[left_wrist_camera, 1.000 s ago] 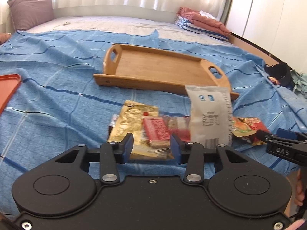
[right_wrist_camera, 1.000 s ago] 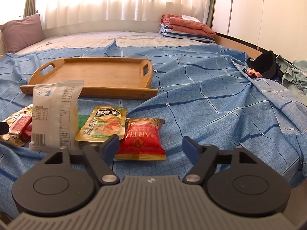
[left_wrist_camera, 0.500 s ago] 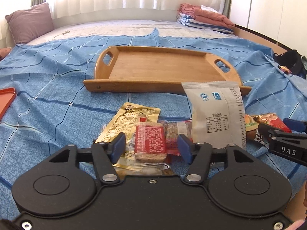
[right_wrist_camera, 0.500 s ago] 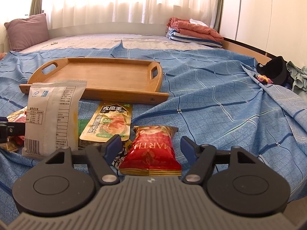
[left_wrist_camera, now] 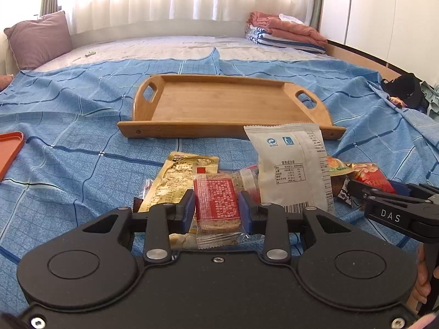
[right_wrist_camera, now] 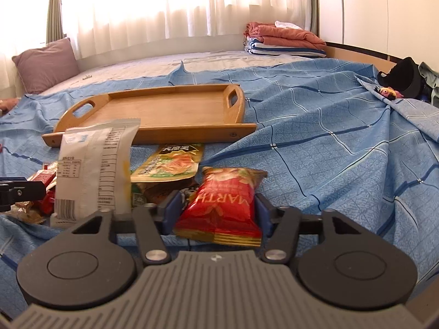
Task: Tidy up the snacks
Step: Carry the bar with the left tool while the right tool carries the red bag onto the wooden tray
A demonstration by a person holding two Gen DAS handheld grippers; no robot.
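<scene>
A pile of snack packets lies on the blue bedspread in front of an empty wooden tray (left_wrist_camera: 225,104), which also shows in the right wrist view (right_wrist_camera: 164,109). My left gripper (left_wrist_camera: 216,205) has its jaws on both sides of a small red wrapped bar (left_wrist_camera: 216,200) that rests on a gold packet (left_wrist_camera: 175,175). My right gripper (right_wrist_camera: 216,208) has its jaws on both sides of a red snack bag (right_wrist_camera: 222,205). A white packet (left_wrist_camera: 293,170) stands upright between them, also in the right wrist view (right_wrist_camera: 93,170). A green-yellow packet (right_wrist_camera: 172,161) lies behind the red bag.
An orange tray edge (left_wrist_camera: 8,150) lies at the far left. A purple pillow (left_wrist_camera: 38,44) and folded clothes (left_wrist_camera: 285,31) sit at the back of the bed. A black bag (right_wrist_camera: 406,78) lies at the right edge.
Both grippers have moved forward and lower. The left jaws have narrowed around the red bar, and the right jaws have narrowed around the red bag.
</scene>
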